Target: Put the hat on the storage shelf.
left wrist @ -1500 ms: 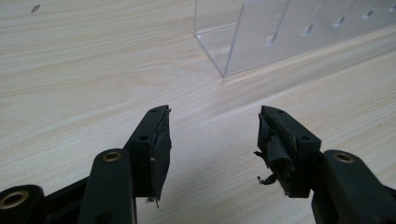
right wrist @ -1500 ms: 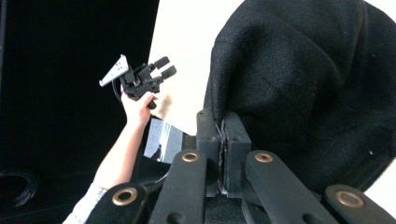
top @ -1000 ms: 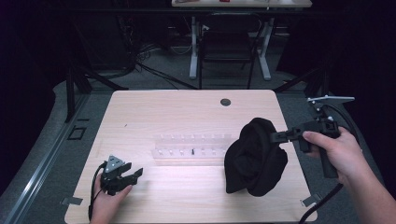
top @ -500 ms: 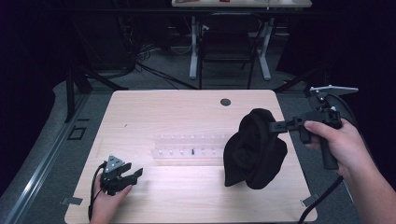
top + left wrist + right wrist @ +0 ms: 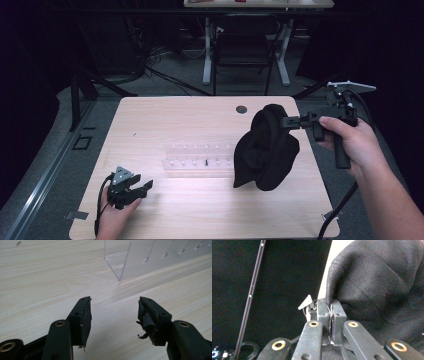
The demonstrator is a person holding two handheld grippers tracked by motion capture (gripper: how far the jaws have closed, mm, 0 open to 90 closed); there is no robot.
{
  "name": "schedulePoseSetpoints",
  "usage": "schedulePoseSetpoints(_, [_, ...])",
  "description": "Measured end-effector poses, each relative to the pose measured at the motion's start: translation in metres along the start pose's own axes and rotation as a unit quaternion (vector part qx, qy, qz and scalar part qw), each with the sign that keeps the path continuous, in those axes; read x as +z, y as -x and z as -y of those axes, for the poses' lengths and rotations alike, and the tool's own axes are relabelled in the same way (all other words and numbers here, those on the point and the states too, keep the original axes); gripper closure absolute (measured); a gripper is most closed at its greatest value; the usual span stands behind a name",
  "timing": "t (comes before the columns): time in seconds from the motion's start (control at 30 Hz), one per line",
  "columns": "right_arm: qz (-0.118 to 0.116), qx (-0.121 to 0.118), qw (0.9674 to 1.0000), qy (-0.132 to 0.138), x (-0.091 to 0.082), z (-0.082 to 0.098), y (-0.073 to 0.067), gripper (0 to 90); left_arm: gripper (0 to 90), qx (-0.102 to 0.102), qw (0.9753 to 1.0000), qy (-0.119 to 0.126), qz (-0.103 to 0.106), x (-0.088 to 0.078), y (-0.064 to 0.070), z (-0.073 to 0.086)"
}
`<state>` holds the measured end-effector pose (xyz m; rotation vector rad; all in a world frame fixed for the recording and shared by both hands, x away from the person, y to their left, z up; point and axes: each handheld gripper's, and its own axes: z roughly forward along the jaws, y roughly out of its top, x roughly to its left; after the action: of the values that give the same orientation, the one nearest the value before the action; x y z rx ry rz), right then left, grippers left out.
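Right gripper (image 5: 289,121) pinches a black cloth (image 5: 265,149), hanging over the table's (image 5: 175,115) right side. Left gripper (image 5: 142,187), jaws wide, rests near-left. Clear rack (image 5: 200,159) sits mid-table.

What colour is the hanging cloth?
Black cloth, plain, clearest in the high view.

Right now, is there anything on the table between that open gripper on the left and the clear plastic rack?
Nothing visible. The left gripper faces the clear rack across bare wooden table. The black cloth hangs from the right gripper, off to the side.
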<state>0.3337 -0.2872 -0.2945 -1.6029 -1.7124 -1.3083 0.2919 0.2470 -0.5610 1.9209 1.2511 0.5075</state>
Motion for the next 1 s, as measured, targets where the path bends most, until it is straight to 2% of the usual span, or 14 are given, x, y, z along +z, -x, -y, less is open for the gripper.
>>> schedulePoseSetpoints(0.3, [-0.015,0.015,0.9997,0.011,0.007,-0.008,0.002,88.3,44.4,0.0,1.0,-0.002,0.001,0.0,0.0,0.0])
schedulePoseSetpoints(0.5, [-0.038,0.022,0.9988,0.021,0.01,-0.014,0.002,88.3,44.4,0.001,1.0,-0.001,0.001,0.0,0.0,0.0])
schedulePoseSetpoints(1.0, [-0.022,0.017,0.9994,0.022,0.023,-0.028,-0.004,88.3,44.4,0.0,1.0,-0.001,0.002,0.0,0.0,-0.001])
